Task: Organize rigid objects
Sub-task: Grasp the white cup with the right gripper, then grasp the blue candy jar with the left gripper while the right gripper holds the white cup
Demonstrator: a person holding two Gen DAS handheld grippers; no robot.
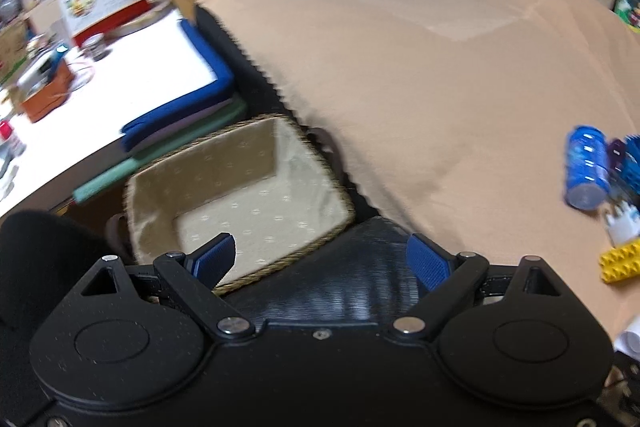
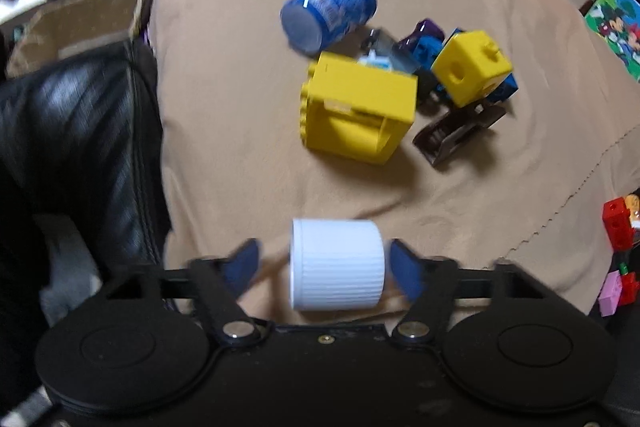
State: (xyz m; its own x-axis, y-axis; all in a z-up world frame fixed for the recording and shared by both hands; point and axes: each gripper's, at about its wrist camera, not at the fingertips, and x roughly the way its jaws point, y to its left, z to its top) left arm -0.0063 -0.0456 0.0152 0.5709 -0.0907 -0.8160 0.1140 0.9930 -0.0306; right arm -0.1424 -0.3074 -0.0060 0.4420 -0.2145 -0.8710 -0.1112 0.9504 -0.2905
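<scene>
In the right wrist view a white ribbed cap (image 2: 336, 265) lies on the tan cloth (image 2: 240, 107) between the fingers of my right gripper (image 2: 324, 251). The right pad is almost against it and a gap shows at the left pad, so the jaws stand open. Beyond it lie a large yellow block (image 2: 356, 107), a blue can (image 2: 328, 13) on its side, a yellow cube (image 2: 472, 67), small purple and blue pieces (image 2: 424, 43) and a dark clip (image 2: 456, 135). My left gripper (image 1: 320, 247) is open and holds nothing, above the corner of a lined wicker basket (image 1: 240, 131) with nothing in it.
The blue can (image 1: 586, 163) and a yellow block (image 1: 620, 261) show at the right edge of the left wrist view. Black leather (image 2: 80, 147) borders the cloth on the left. A cluttered white table (image 1: 140, 67) and stacked cushions (image 1: 180, 123) stand behind the basket. Red and pink blocks (image 2: 618, 227) lie off the cloth's right edge.
</scene>
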